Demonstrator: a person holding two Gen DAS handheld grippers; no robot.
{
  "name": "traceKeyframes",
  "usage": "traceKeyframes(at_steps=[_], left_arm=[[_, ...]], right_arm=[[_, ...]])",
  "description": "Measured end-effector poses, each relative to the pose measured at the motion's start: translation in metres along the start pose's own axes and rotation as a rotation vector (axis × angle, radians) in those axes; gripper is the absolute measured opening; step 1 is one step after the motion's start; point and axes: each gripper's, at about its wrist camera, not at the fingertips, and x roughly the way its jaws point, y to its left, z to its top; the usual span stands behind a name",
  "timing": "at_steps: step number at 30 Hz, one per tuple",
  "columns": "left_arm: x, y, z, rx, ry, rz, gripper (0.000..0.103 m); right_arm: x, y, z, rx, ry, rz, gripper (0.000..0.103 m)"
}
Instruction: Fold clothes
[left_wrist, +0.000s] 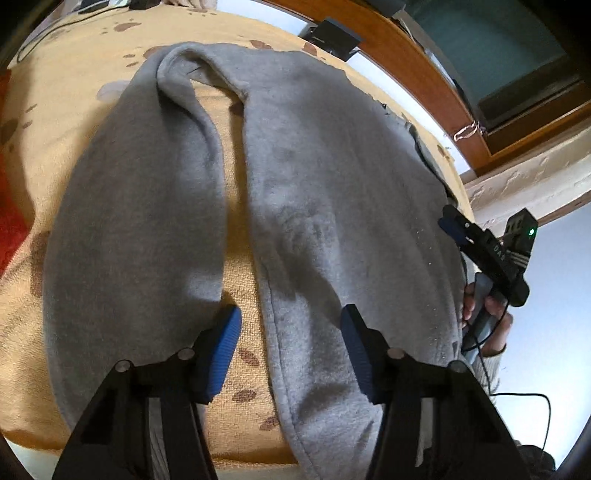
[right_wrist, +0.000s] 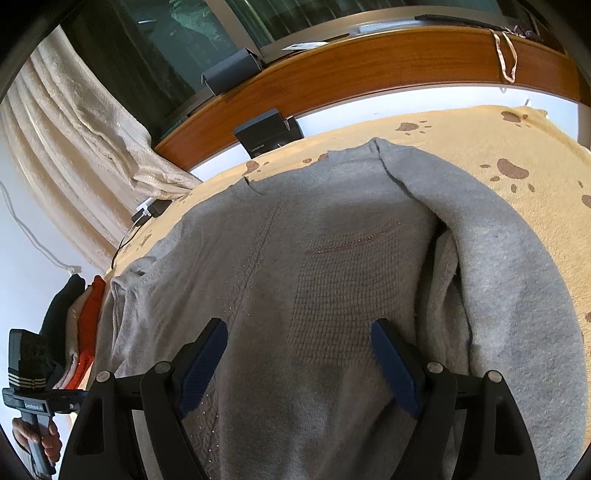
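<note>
Left gripper (left_wrist: 291, 343): jaws apart, nothing pinched. They straddle the lower hem region of the grey sweater (left_wrist: 332, 192), one blue pad over the bare strip of blanket between sleeve and body, the other over the body fabric. Whether the pads touch cloth cannot be told.

Right gripper (right_wrist: 299, 362): jaws apart, wide, hovering over the knitted front panel of the sweater; nothing is held.

Sweater lies spread on the tan paw-print blanket (left_wrist: 236, 155), collar away from the person. One sleeve (left_wrist: 140, 206) lies long beside the body, separated from it by a narrow gap of blanket; in the right wrist view the other sleeve also lies along the body's side, slightly overlapping it.

Progress, judged: early. Garment is laid out and roughly flat, sleeves alongside, but no body fold is visible. Remaining: sleeves brought in over the torso, sides folded, hem brought up to collar. A stack of clothes (right_wrist: 86, 325), red and dark pieces, sits at the blanket's edge near the left hand.
</note>
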Motion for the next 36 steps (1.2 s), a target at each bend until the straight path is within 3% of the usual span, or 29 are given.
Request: traceKeyframes(at_steps=[2, 3, 5, 7, 10, 18, 29, 36], left_arm=[[0.002, -0.003, -0.002, 0.012, 0.011, -0.010, 0.056], [0.003, -0.004, -0.002, 0.018, 0.021, -0.019, 0.048], [0.007, -0.006, -0.004, 0.038, 0.022, -0.003, 0.041], [0.008, -0.005, -0.005, 0.043, 0.013, 0.028, 0.020], [0.008, 0.003, -0.006, 0.025, 0.002, 0.016, 0.013], [0.005, 0.039, -0.021, -0.109, -0.024, -0.199, 0.012], [0.002, 0.055, -0.030, -0.185, -0.040, -0.312, 0.015], [-0.001, 0.051, -0.028, -0.205, -0.045, -0.340, 0.041]], right_arm=[[0.000, 0.000, 0.000, 0.000, 0.000, 0.000, 0.082], [0.000, 0.000, 0.000, 0.000, 0.000, 0.000, 0.082], [0.000, 0.000, 0.000, 0.001, -0.001, 0.000, 0.082], [0.000, 0.000, 0.000, 0.001, -0.001, -0.001, 0.082], [0.000, 0.000, 0.000, 0.001, -0.004, -0.003, 0.082], [0.000, 0.000, 0.001, 0.006, -0.005, -0.001, 0.082], [0.000, -0.003, 0.001, 0.010, -0.003, 0.004, 0.082], [0.000, -0.003, 0.001, 0.010, -0.003, 0.004, 0.082]])
